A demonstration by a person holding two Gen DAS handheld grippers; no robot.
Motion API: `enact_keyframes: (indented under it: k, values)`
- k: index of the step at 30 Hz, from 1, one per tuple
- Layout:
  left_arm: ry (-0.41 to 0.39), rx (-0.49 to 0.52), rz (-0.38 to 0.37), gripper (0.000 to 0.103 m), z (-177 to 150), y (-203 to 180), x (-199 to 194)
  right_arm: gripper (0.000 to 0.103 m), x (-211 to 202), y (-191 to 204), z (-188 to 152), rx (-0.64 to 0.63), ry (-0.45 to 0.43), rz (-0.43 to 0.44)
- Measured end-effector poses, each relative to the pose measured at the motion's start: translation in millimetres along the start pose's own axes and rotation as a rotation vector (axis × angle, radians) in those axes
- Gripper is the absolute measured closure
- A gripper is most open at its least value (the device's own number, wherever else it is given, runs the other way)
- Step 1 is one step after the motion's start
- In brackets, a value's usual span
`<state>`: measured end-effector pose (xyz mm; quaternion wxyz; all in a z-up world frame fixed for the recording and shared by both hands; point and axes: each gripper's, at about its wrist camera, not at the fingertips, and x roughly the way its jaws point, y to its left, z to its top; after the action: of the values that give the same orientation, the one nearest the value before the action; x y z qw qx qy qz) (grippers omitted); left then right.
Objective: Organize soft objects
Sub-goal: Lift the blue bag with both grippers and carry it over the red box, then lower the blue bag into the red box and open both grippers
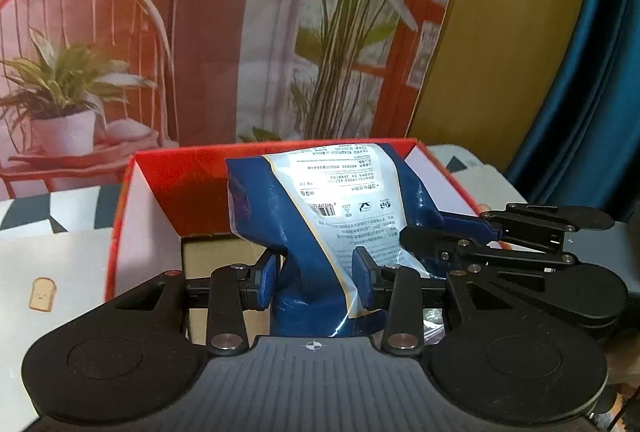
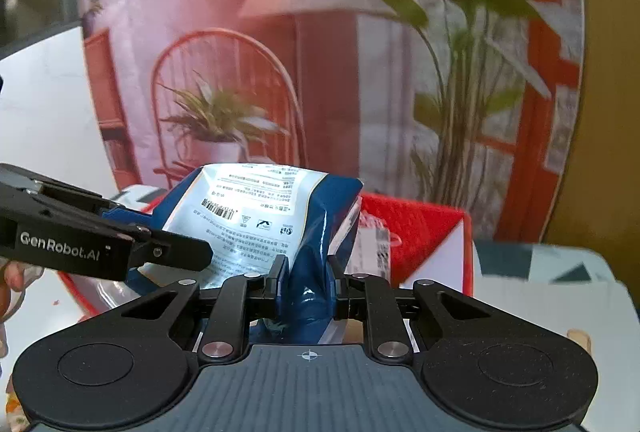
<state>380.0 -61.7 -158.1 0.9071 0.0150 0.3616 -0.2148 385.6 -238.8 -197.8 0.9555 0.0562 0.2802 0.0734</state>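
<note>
A soft blue bag with a white printed label [image 1: 320, 216] [image 2: 256, 216] is held up over an open red box with white inner walls [image 1: 160, 188] [image 2: 416, 228]. My left gripper [image 1: 318, 278] is shut on the bag's lower left part, its blue pads pinching the crumpled plastic. My right gripper [image 2: 306, 282] is shut on the bag's right side, squeezing a narrow fold. The right gripper also shows in the left wrist view [image 1: 472, 232], and the left one in the right wrist view [image 2: 168, 252]. The bag hides most of the box's inside.
The box stands on a table with a white cloth [image 1: 48, 264] printed with a toast figure and dark triangles. A wrapped item [image 2: 376, 244] lies in the box. A printed backdrop with a chair and plants [image 1: 200, 32] stands behind; a blue curtain [image 1: 592, 92] hangs at the right.
</note>
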Motion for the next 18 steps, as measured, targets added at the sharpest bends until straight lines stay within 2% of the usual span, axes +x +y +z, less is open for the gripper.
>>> enact_keyframes:
  k: [5, 8, 10, 12, 14, 18]
  values:
    - [0.043, 0.03, 0.019, 0.059, -3, -1, 13, 0.085, 13, -7, -6, 0.052, 0.064, -0.034]
    - [0.052, 0.054, 0.068, 0.042, -6, 0, 16, 0.085, 17, -9, -8, 0.052, 0.092, -0.076]
    - [0.045, 0.048, 0.073, 0.042, -7, 3, 10, 0.083, 16, -11, -9, 0.065, 0.099, -0.09]
    - [0.035, 0.031, 0.059, 0.042, -9, 7, 0, 0.081, 9, -13, -9, 0.07, 0.077, -0.092]
    - [0.004, 0.033, 0.077, 0.042, -12, 7, -16, 0.08, -3, -14, -8, 0.077, 0.049, -0.09]
    - [-0.062, -0.005, 0.082, 0.043, -24, 9, -56, 0.08, -42, -10, -9, 0.13, -0.045, -0.057]
